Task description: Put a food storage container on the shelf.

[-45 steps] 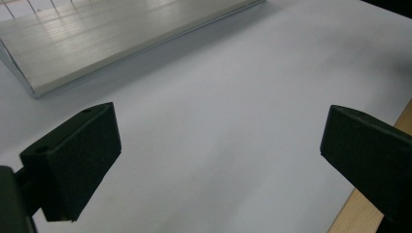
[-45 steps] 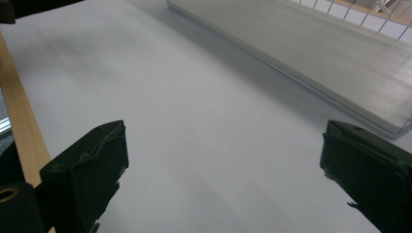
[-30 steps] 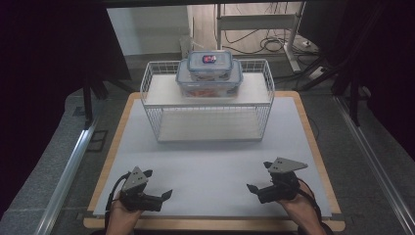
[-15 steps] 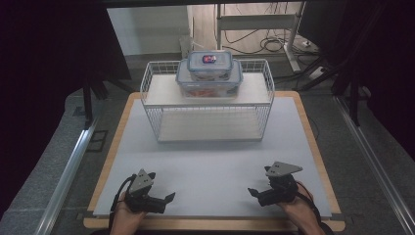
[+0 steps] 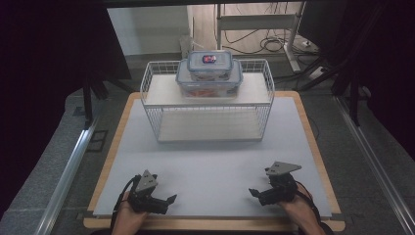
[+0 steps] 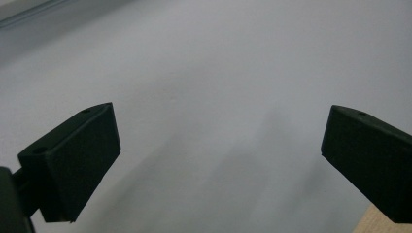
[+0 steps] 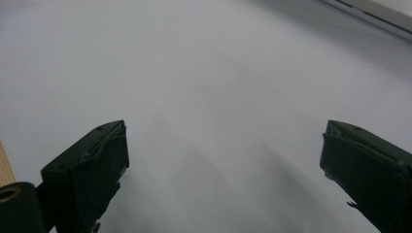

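- The left gripper (image 5: 170,199) lies low over the near left part of the bench (image 5: 215,161), in the person's left hand (image 5: 128,218). Its jaws stand wide apart with nothing between them; the left gripper view (image 6: 221,160) looks past them onto bare pale surface and a sliver of wooden edge.
- The right gripper (image 5: 253,192) sits at the near right, held by the right hand (image 5: 299,210), jaws likewise spread wide and empty. The right gripper view (image 7: 223,170) shows plain bench surface between them.
- The two grippers point inward toward each other, well apart, each close to the near edge.
- Middle of the bench: bare, nothing lying between the grippers and the rack.
- Farther back stands a white wire rack (image 5: 208,105) with two levels. On its upper shelf rests a large clear lidded container (image 5: 209,84), and a smaller lidded container (image 5: 210,62) is stacked on top of it. The lower shelf looks empty.
- Judgement: the work seems to be at its starting or resting step, nothing grasped, both grippers ready.
- The next move likely calls for reaching forward and up to the stacked containers, coming in level with the upper shelf, above the rack's wire rim, and closing on the small top one first so the stack stays steady.
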Demonstrator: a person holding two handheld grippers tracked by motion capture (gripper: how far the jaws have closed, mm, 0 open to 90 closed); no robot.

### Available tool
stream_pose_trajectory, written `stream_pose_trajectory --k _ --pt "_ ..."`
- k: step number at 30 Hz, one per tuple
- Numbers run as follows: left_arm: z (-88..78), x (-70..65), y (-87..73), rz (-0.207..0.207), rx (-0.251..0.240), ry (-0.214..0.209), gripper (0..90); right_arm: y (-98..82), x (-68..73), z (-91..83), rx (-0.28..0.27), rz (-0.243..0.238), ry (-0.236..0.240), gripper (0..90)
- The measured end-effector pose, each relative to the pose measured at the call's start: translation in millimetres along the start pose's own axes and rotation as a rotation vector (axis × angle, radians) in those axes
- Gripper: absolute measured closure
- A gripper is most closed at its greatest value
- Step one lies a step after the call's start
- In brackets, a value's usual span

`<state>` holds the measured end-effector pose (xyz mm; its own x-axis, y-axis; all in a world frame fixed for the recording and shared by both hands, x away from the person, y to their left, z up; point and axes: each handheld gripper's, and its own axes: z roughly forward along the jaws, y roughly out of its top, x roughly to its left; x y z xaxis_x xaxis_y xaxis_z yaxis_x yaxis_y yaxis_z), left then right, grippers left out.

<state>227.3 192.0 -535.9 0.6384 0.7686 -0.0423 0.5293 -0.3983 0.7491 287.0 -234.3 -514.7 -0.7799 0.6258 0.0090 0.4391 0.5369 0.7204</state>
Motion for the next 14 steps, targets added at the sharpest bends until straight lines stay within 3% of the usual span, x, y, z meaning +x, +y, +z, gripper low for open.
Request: stream_pose_trajectory --k 8,14 --pt "5.7 -0.4 -1.0 0.009 0.047 0.012 0.4 -2.1 0.3 6.1 0.040 -0.003 0.005 3.3" --pt "5.9 -0.5 0.0 0.013 0.045 0.016 0.4 -2.2 -0.3 6.4 0.039 -0.001 0.004 3.3"
